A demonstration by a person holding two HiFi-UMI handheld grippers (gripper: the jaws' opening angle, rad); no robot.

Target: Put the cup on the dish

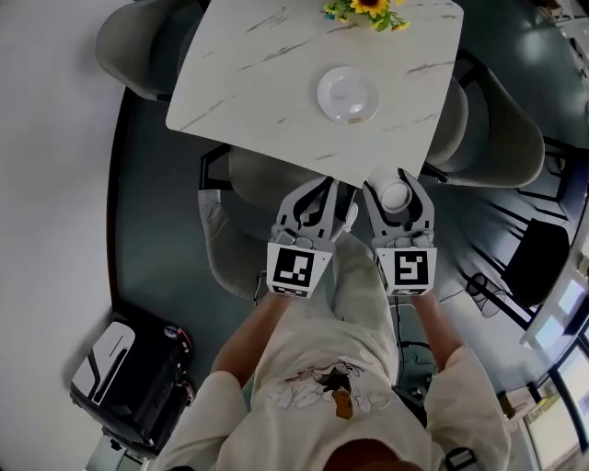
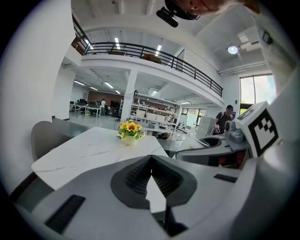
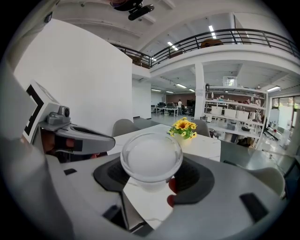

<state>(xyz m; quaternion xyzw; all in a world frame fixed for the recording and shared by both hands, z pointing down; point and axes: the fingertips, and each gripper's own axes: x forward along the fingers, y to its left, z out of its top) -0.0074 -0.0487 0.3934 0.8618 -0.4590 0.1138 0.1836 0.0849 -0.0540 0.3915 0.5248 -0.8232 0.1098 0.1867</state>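
Now: cup point(image 3: 151, 154) clamped upright in right gripper point(image 3: 151, 174); left gripper point(image 2: 151, 165) jaws together, empty.
Carry level to dish point(image 1: 348, 95), ahead-left of jaws; lower centred, then release.

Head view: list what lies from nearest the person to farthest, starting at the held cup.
cup, gripped in the right gripper → dish on the table → sunflowers at the table's far edge.
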